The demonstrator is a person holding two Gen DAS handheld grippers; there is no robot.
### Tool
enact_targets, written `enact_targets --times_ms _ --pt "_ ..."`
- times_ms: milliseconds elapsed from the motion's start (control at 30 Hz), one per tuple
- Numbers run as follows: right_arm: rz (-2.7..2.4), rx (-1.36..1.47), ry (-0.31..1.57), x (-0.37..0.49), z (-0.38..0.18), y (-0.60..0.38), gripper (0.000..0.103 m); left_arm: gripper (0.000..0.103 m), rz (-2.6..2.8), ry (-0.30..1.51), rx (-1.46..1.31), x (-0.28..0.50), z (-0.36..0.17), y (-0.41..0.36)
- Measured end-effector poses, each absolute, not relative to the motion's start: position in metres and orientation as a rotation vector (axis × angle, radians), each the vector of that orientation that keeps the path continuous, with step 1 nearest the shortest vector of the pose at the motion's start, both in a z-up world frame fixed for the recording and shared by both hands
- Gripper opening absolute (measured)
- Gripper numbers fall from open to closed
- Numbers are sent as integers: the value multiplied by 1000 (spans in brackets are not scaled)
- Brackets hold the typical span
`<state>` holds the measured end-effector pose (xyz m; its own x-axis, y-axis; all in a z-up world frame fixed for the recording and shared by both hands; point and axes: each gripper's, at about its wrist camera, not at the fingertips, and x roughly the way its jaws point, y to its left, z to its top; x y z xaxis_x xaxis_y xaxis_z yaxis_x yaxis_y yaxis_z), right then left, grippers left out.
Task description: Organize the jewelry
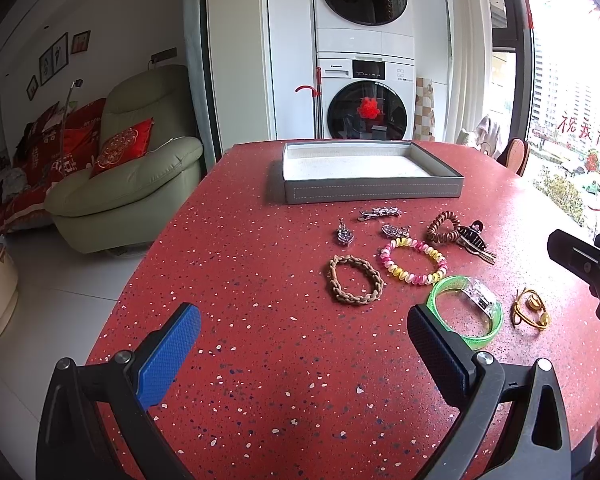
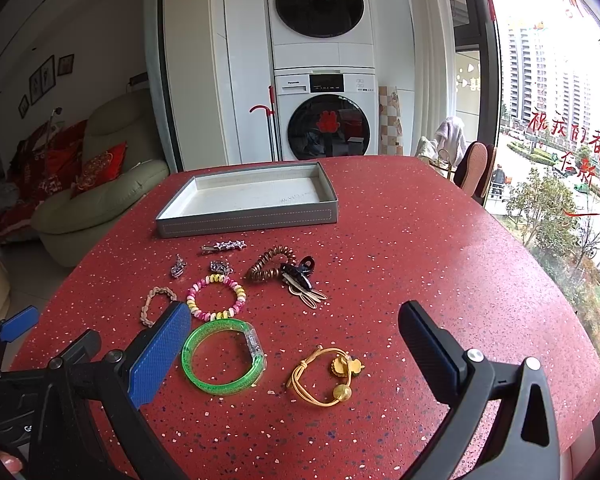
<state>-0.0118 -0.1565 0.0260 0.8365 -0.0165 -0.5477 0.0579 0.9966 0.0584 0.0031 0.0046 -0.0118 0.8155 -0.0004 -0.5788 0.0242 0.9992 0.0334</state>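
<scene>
The yellow hair tie [image 2: 327, 376], lying flat on the bench [image 2: 440, 240], is framed just ahead of the wide, empty right gripper [image 2: 296, 340], while the equally wide, empty left gripper [image 1: 304, 330] is set farther off.

left tool [image 1: 304, 334] – fingers spread wide, empty, above the red speckled surface [image 1: 260, 380] | right finger's tip overlapped the green bangle [image 1: 466, 310] | braided tan bracelet [image 1: 355, 283] and pink-yellow bead bracelet [image 1: 414, 262] lay ahead | grey tray [image 1: 374, 192] sat beyond – white-lined | right tool [image 1: 588, 264] showed at the right edge
</scene>
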Motion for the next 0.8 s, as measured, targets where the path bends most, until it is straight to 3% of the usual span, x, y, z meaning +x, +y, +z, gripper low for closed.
enact_targets --times_ms 267,500,800 --pt "-33 86 612 -11 23 -160 103 103 -6 679 50 16 -17 6" --pt "-123 120 793 5 1 -195 103 103 -76 880 -64 66 -28 21" --pt "-150 89 924 14 -27 -212 102 103 -71 994 -87 112 -42 19"
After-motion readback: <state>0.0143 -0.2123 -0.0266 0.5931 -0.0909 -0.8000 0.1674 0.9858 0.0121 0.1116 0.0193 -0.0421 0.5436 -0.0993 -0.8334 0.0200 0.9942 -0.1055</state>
